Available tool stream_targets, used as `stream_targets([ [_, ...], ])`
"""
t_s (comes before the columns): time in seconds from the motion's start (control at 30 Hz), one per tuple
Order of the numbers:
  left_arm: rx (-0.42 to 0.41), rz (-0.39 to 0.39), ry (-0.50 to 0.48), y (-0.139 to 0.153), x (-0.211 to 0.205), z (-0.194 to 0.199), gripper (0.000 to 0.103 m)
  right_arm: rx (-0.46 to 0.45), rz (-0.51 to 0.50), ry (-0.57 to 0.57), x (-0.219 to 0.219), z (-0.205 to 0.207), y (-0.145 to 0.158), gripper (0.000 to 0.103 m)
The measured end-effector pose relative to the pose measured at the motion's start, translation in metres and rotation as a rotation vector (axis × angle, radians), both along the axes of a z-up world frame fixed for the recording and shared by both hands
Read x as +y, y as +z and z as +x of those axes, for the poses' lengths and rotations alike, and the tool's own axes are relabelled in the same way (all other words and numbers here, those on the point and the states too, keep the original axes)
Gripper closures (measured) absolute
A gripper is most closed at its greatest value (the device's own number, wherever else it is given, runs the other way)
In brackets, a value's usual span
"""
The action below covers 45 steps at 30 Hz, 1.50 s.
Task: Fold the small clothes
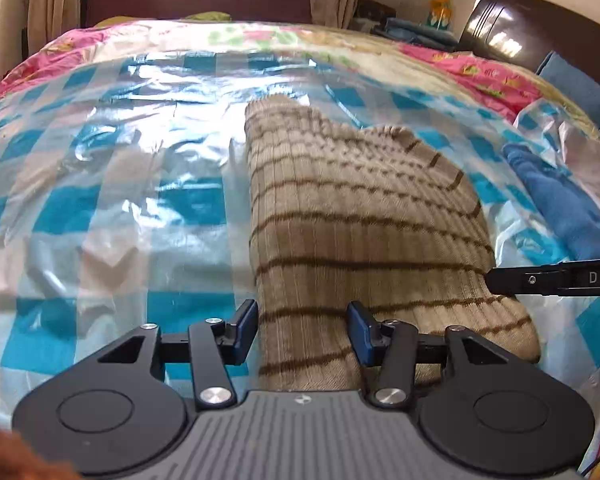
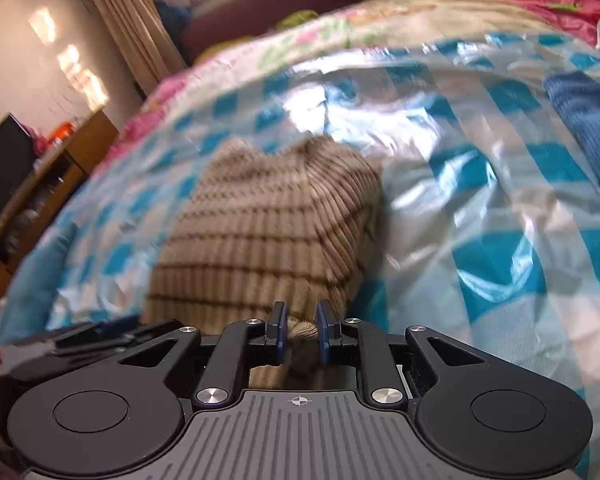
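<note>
A beige ribbed sock with thin brown stripes (image 1: 340, 216) lies on the blue-and-white checked plastic sheet (image 1: 120, 184) over the bed. My left gripper (image 1: 302, 332) is open, its blue-padded jaws standing either side of the sock's near end. My right gripper (image 2: 302, 334) is shut on the sock's near edge (image 2: 260, 232), pinching a bunch of fabric between its pads. The right gripper's finger shows at the right edge of the left wrist view (image 1: 556, 278). The left gripper's body shows low at the left of the right wrist view (image 2: 92, 336).
A blue knitted garment (image 1: 560, 204) lies on the sheet to the right, also in the right wrist view (image 2: 588, 128). A pink floral bedspread (image 1: 480, 68) lies beyond. A dark headboard (image 1: 532, 28), curtains (image 1: 52, 0) and a wooden shelf (image 2: 60, 172) surround the bed.
</note>
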<state>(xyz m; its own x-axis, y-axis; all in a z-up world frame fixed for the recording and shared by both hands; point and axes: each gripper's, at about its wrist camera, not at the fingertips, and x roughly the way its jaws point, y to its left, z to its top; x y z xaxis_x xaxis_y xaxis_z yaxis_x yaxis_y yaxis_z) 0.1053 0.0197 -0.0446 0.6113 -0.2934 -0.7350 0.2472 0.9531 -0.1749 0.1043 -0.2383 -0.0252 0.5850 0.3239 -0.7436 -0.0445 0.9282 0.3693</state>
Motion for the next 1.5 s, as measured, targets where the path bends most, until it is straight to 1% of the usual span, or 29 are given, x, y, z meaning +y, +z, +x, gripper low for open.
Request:
stream_targets([
  [0.07, 0.01, -0.005, 0.003, -0.003, 0.001, 0.0, 0.05, 0.019, -0.007, -0.004, -0.002, 0.001, -0.008, 0.085],
  [0.13, 0.016, -0.013, 0.009, -0.002, 0.003, 0.001, 0.05, 0.024, -0.007, -0.009, -0.004, 0.002, -0.01, 0.08],
  [0.17, 0.013, -0.016, 0.012, 0.0, 0.004, 0.0, 0.05, 0.027, -0.005, -0.016, -0.006, 0.002, -0.009, 0.08],
  [0.23, -0.005, -0.014, 0.01, 0.005, 0.004, -0.004, 0.05, 0.018, 0.011, -0.026, -0.008, -0.002, -0.001, 0.08],
  [0.3, -0.026, -0.015, 0.007, 0.01, 0.004, -0.009, 0.05, -0.01, 0.031, -0.021, -0.007, -0.011, 0.01, 0.08],
  [0.37, -0.034, -0.023, 0.004, 0.013, 0.005, -0.013, 0.05, -0.032, 0.051, -0.001, -0.004, -0.019, 0.019, 0.08],
  [0.43, -0.029, -0.015, 0.004, 0.011, 0.003, -0.014, 0.05, -0.034, 0.056, 0.033, 0.003, -0.025, 0.021, 0.08],
  [0.5, -0.01, -0.002, 0.008, 0.006, 0.002, -0.014, 0.05, -0.017, 0.03, 0.061, 0.012, -0.027, 0.015, 0.08],
  [0.57, 0.005, 0.008, 0.005, 0.001, 0.002, -0.015, 0.05, 0.027, -0.009, 0.056, 0.018, -0.026, 0.002, 0.08],
  [0.63, 0.015, 0.017, 0.005, -0.001, 0.001, -0.014, 0.049, 0.043, -0.03, 0.047, 0.018, -0.024, -0.008, 0.08],
  [0.7, 0.017, 0.015, 0.008, -0.001, 0.003, -0.014, 0.048, 0.05, -0.027, 0.039, 0.016, -0.025, -0.01, 0.08],
  [0.83, -0.009, 0.01, 0.005, 0.009, 0.005, -0.019, 0.049, 0.04, -0.021, 0.039, 0.014, -0.027, 0.0, 0.08],
  [0.93, -0.042, -0.005, -0.001, 0.019, 0.006, -0.019, 0.049, -0.005, -0.007, 0.031, 0.01, -0.026, 0.016, 0.08],
  [1.03, -0.071, -0.008, 0.008, 0.027, 0.007, -0.011, 0.049, -0.047, -0.009, 0.014, 0.006, -0.015, 0.028, 0.08],
  [1.13, -0.091, -0.003, 0.028, 0.032, 0.005, 0.008, 0.049, -0.065, -0.024, -0.005, 0.006, 0.006, 0.031, 0.079],
  [1.3, -0.103, -0.015, 0.059, 0.037, -0.001, 0.052, 0.049, -0.08, -0.04, -0.007, 0.011, 0.046, 0.033, 0.079],
  [1.5, -0.124, 0.022, 0.075, 0.034, -0.013, 0.106, 0.049, -0.115, -0.087, 0.032, 0.026, 0.102, 0.033, 0.079],
])
